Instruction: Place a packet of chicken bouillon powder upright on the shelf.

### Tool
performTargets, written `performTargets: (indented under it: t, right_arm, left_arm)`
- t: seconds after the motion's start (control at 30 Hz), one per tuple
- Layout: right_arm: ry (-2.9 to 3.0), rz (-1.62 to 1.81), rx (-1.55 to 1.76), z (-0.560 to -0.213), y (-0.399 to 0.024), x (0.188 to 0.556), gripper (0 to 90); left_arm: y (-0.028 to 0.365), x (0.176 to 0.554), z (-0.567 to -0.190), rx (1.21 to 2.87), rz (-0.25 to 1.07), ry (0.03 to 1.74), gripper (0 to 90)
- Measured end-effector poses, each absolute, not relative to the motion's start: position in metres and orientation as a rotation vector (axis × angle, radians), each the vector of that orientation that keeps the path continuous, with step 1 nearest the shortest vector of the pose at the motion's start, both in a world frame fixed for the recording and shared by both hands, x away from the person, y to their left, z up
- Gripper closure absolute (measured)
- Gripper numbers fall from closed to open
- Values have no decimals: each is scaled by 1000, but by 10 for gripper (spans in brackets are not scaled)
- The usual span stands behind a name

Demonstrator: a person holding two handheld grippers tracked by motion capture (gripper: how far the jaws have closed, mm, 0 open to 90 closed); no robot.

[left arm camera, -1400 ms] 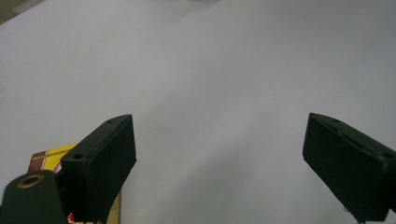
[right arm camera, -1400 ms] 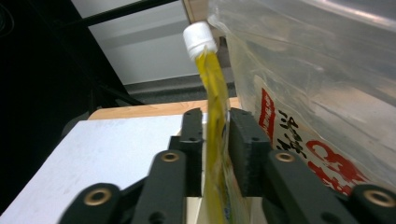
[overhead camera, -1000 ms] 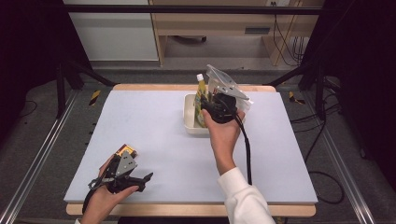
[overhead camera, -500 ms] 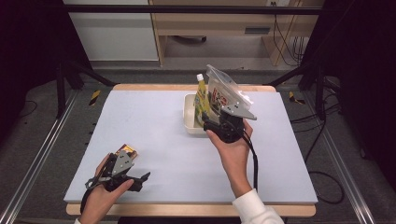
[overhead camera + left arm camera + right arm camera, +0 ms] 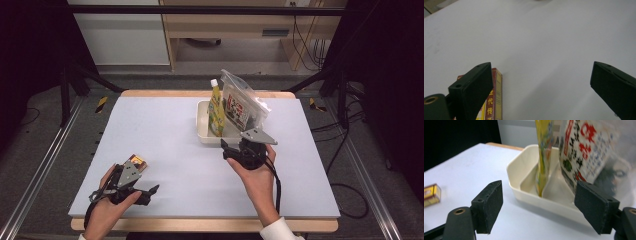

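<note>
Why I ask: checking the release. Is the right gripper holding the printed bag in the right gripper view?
No: the right gripper has its jaws spread with nothing between them, and the printed bag stands in the tray.

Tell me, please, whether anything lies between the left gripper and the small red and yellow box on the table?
Nothing visible does. The small red and yellow box lies flat on the pale grey table, right beside one jaw of the open left gripper, just outside the gap rather than within it.

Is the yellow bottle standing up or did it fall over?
Standing up. The yellow bottle stands in the white tray, cap on top, beside the clear bag.
</note>
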State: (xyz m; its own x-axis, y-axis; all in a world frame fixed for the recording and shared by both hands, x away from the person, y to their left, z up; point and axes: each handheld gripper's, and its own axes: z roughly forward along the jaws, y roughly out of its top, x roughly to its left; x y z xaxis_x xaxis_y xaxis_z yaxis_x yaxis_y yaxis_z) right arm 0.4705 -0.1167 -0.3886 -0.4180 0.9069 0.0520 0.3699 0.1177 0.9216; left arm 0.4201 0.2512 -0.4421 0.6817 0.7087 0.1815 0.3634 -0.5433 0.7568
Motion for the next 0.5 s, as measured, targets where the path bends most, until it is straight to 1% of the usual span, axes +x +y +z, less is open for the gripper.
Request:
performTargets:
  t: [0.1,0.37,0.47,0.5]
  right_arm:
    - [1882,1277,1236,-398,-127,465,199]
    - [1931,1270,1197,-416,-146,451,132]
    - [1965,1213,1150,-423,-151,448,113]
    - [1966,1211,1146,-424,-153,447,111]
  left_arm:
    - [250,420,-442,2187,589,829,49]
    - [249,426,-434,2215,590,842,55]
    - [249,436,-421,2267,597,859,55]
    - [249,441,-415,2307,608,864,55]
